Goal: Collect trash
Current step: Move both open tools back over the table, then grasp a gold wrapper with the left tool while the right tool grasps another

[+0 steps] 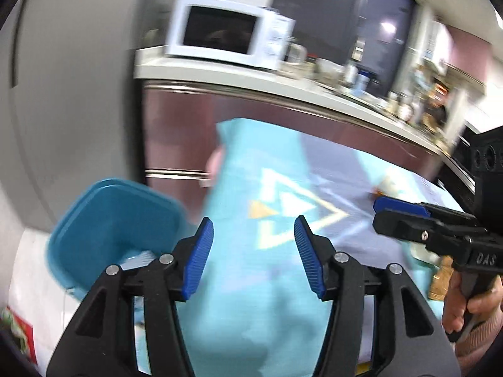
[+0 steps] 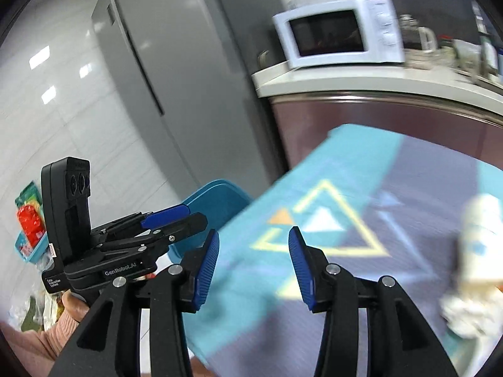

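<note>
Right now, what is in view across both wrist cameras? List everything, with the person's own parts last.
tablecloth: one, turquoise and grey with triangles, over the table ahead
bin: one, teal, on the floor left of the table
crumpled paper: one, whitish, on the cloth at right, blurred
bottle-like item: one, white, behind the paper, blurred
microwave: one, white, on the counter
fridge: one, grey, left of the counter
packets: several, red and green, on the floor far left
left gripper: jaws open, empty
right gripper: jaws open, empty
hand: one, on the right gripper's handle
</note>
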Demonstrator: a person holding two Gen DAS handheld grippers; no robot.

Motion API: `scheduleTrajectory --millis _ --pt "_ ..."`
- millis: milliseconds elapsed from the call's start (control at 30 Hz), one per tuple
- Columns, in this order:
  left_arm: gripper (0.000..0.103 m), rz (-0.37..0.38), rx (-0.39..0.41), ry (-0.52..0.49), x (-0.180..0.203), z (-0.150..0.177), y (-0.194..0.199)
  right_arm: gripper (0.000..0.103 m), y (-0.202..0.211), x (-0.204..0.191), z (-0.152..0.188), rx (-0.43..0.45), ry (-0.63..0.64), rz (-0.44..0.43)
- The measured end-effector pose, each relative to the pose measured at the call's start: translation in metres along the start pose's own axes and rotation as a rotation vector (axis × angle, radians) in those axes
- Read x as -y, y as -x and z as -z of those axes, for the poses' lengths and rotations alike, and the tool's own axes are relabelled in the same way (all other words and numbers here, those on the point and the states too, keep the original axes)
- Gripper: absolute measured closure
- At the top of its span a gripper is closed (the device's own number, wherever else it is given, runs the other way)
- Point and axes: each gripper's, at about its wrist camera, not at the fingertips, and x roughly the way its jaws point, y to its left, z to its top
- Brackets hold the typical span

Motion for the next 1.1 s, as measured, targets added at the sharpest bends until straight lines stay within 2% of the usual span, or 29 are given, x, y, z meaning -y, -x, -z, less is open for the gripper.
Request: scheduleTrajectory --millis 167,333,433,500,633,767,967,1033,1100 --pt "0.050 0.139 -0.049 -0.103 0.071 0.014 -0.017 0.059 0.062 0.045 0.026 0.074 -0.086 0.108" --pt "0.049 0.342 -0.122 -0.212 0.147 0.034 -0.031 0.059 0.122 0.097 0.056 0.140 -0.196 0.230" --pt "0.045 0.462 -0.188 -0.271 0.189 0.048 -0.043 0.058 0.147 0.125 0.073 0.169 -0.258 0.304" --pt "0.045 0.503 -0.227 -0.307 0.212 0.058 -0.053 0.058 0.156 0.141 0.081 0.182 -0.300 0.343" --pt "0.045 0.557 -0.302 -0.371 0.249 0.073 -0.074 0.055 0.165 0.170 0.092 0.195 -0.357 0.389" --pt "0.045 0.568 -0.342 -0.398 0.272 0.081 -0.087 0.052 0.160 0.188 0.095 0.182 -0.395 0.408" --pt "0.047 0.585 -0.410 -0.402 0.290 0.088 -0.107 0.046 0.151 0.219 0.103 0.175 -0.490 0.366" --pt "0.051 0.582 -0.429 -0.407 0.295 0.090 -0.115 0.046 0.146 0.224 0.102 0.177 -0.510 0.342" --pt "0.061 0.578 -0.452 -0.402 0.299 0.093 -0.122 0.046 0.142 0.230 0.100 0.176 -0.523 0.322"
